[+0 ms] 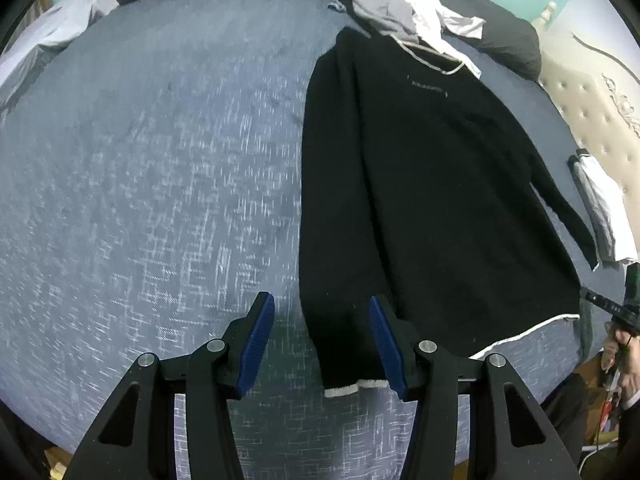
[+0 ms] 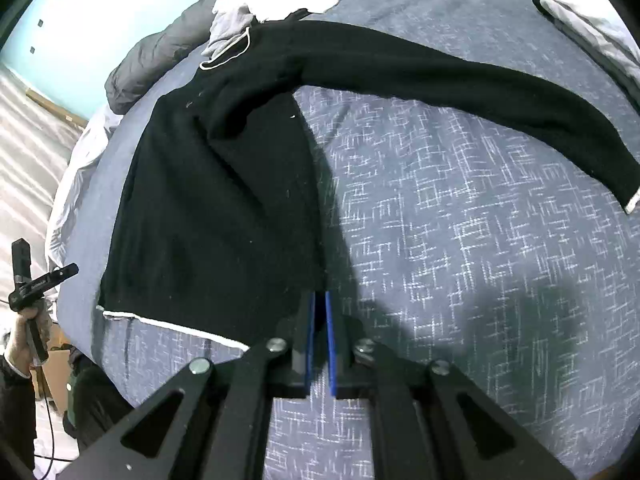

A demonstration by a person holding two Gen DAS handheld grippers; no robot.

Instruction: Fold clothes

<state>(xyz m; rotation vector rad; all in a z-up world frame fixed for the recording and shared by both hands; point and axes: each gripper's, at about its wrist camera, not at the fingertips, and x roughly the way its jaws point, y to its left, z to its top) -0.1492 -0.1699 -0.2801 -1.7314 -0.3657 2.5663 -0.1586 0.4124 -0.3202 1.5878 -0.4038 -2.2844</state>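
On the bed (image 1: 140,160), my left gripper (image 1: 322,344) hangs open over the black sweater (image 1: 420,200)'s folded sleeve cuff; my right gripper (image 2: 320,336) pinches its hem corner. Next, I'd fold across.

Black sweaters (image 1: 432,200): one
Grippers: two, left gripper (image 1: 322,340) and right gripper (image 2: 320,340)
Folded garments (image 1: 604,208): one
Loose clothes piles (image 1: 404,12): one
Beds (image 1: 160,160): one

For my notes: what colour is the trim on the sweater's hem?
White, a thin edge along the black sweater hem; clearest in the right wrist view.
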